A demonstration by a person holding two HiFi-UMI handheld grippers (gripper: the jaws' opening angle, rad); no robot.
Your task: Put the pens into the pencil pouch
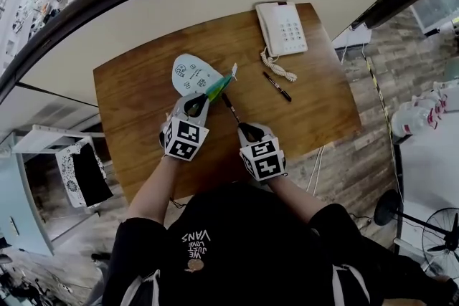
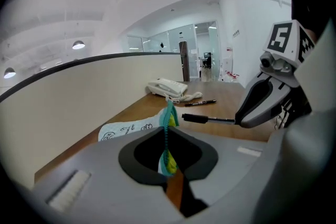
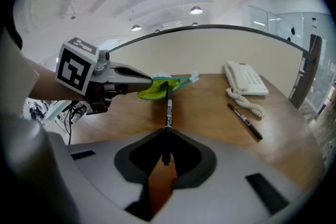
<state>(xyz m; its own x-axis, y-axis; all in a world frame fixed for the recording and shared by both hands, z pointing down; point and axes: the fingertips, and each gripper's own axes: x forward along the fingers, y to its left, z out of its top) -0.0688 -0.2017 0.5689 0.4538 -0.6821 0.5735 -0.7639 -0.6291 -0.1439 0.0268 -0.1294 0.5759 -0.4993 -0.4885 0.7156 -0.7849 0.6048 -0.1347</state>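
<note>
Jaws of the left gripper [image 1: 199, 102] pinch the teal zip edge of the pouch [image 1: 192, 73], near the middle of the desk [image 1: 143, 97]. The right gripper [image 1: 246, 129] is clamped on a pen [image 1: 230, 108] whose tip sits at the pouch's mouth. A second pen [image 1: 277, 86] lies farther right, by the phone [image 1: 282, 28].

Right hand-held gripper [image 3: 165, 157] clamping black pen [image 3: 168, 107], tip at green pouch [image 3: 157, 87], second pen [image 3: 244, 121] beyond
</note>
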